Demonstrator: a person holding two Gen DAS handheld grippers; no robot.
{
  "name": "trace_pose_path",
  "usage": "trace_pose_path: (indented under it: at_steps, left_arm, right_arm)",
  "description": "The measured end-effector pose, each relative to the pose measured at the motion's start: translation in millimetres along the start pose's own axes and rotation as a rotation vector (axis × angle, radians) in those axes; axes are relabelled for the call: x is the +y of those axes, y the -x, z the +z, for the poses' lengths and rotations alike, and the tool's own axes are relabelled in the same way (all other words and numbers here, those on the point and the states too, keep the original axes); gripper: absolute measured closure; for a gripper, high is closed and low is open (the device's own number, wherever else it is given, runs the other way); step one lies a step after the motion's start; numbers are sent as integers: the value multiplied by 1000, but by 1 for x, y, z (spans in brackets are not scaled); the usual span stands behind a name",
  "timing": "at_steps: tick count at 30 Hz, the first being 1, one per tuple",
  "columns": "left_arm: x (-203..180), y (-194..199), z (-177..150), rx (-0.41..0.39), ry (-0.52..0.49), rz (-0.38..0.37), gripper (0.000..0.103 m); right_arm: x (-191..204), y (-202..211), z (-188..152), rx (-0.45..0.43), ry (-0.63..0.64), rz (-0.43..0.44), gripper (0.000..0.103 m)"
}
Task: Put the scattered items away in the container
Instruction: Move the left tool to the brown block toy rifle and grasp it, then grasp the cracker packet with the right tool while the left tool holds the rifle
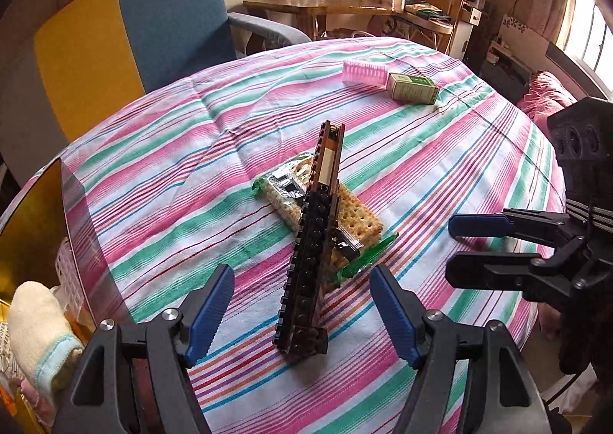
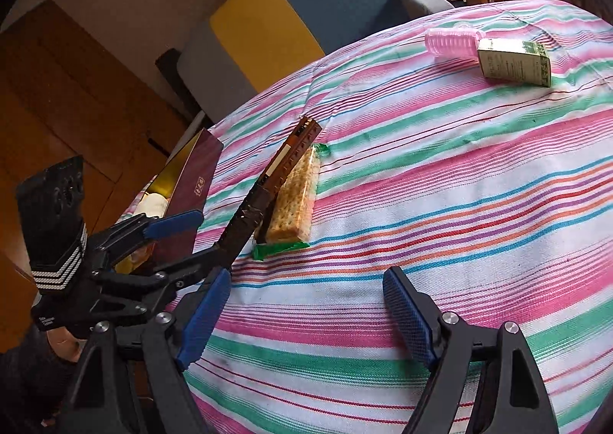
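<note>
A long brown and black brick-built bar (image 1: 320,211) lies propped across a packet of crackers (image 1: 358,221) in the middle of the striped cloth. My left gripper (image 1: 302,315) is open, its blue pads standing on either side of the bar's near end without touching it. The right gripper (image 2: 306,317) hovers open over bare cloth, nothing between its fingers. From the right wrist view, the bar (image 2: 283,161) rests against the crackers (image 2: 297,200), with the left gripper (image 2: 205,236) at its lower end. The gold-lined maroon box (image 1: 34,227) at the left holds a pale rolled cloth (image 1: 38,338).
A pink ribbed bottle (image 1: 364,74) and a small green and white carton (image 1: 412,88) lie at the far side of the table. A blue and yellow armchair (image 1: 153,12) stands behind. The right gripper (image 1: 452,248) reaches in from the right edge.
</note>
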State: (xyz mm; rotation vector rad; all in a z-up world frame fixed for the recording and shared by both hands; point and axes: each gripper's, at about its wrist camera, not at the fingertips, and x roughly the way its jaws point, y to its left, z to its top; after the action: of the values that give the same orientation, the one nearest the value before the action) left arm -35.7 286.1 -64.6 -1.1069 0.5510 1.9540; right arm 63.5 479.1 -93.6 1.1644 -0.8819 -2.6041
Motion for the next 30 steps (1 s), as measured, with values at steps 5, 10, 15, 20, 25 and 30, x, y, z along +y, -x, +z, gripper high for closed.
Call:
trace_pose_path:
  at_steps: [5, 10, 15, 20, 25, 30]
  left_arm:
    - [5, -6, -8, 21, 63, -11, 56]
    - [7, -3, -22, 20, 134, -30, 67]
    - [2, 2, -37, 18, 183, -60, 71]
    - [-6, 12, -55, 6, 227, -92, 71]
    - [-3, 22, -68, 3, 266, -86, 71]
    - [-3, 28, -78, 1, 268, -74, 71]
  right_arm:
    - [1, 1, -2, -14, 8, 7, 14]
    - [4, 1, -1, -10, 18, -1, 14]
    - [13, -4, 5, -11, 79, -113, 15]
    - [22, -18, 14, 21, 175, -212, 30]
    - [42, -41, 23, 76, 283, -221, 31]
    - [58, -65, 28, 121, 356, -236, 31]
